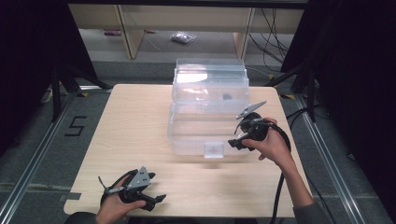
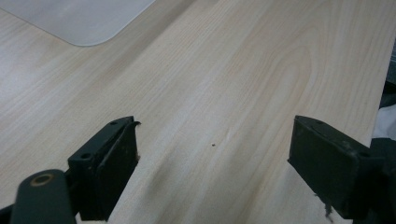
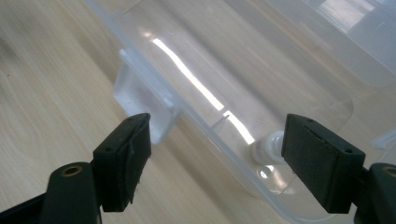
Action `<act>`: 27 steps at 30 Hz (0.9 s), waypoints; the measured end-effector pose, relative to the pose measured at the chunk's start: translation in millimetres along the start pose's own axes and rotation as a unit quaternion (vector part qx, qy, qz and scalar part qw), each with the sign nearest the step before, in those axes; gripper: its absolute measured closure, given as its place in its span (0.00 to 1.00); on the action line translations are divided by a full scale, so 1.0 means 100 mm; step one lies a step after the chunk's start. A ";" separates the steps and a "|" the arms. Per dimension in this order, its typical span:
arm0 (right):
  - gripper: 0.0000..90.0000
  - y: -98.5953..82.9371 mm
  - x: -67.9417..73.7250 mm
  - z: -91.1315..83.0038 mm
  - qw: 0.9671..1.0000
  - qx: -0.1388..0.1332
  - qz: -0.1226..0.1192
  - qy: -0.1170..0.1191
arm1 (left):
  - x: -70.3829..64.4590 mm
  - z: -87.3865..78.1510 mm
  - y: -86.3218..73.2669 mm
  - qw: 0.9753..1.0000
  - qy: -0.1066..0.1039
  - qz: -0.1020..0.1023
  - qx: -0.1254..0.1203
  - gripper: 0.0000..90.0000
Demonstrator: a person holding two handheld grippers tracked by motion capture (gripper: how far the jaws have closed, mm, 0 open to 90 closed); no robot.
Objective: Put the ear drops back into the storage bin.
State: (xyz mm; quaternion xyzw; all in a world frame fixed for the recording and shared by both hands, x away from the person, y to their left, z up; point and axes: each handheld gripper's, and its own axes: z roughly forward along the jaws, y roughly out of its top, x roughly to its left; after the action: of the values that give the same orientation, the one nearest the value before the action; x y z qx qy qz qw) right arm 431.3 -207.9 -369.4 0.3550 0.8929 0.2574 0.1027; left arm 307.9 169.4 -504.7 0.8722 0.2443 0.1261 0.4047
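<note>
Right gripper (image 3: 215, 154) fingers (image 3: 123, 158) straddle clear bin (image 3: 261, 70) front rim

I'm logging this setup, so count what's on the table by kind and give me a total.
Clear plastic box: 1
Black gripper, held in a hand: 2, the left gripper near the front edge of the table and the right gripper at the box's front right
Total: 3
</note>
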 end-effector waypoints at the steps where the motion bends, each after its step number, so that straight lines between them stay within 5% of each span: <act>1: 0.28 -0.01 0.00 0.00 1.000 -0.005 -0.006 -0.002 | 0.00 0.00 0.00 1.000 0.000 0.000 0.000 0.17; 27: 0.21 -0.29 0.27 -0.03 0.998 -0.067 -0.013 0.007 | 0.01 -0.01 0.00 1.000 -0.002 0.008 0.005 0.17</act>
State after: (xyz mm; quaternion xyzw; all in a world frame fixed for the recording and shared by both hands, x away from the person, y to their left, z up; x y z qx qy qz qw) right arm 393.4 -208.6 -382.3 0.3339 0.8786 0.3183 0.1233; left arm 308.2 170.4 -503.6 0.8760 0.2374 0.1266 0.4002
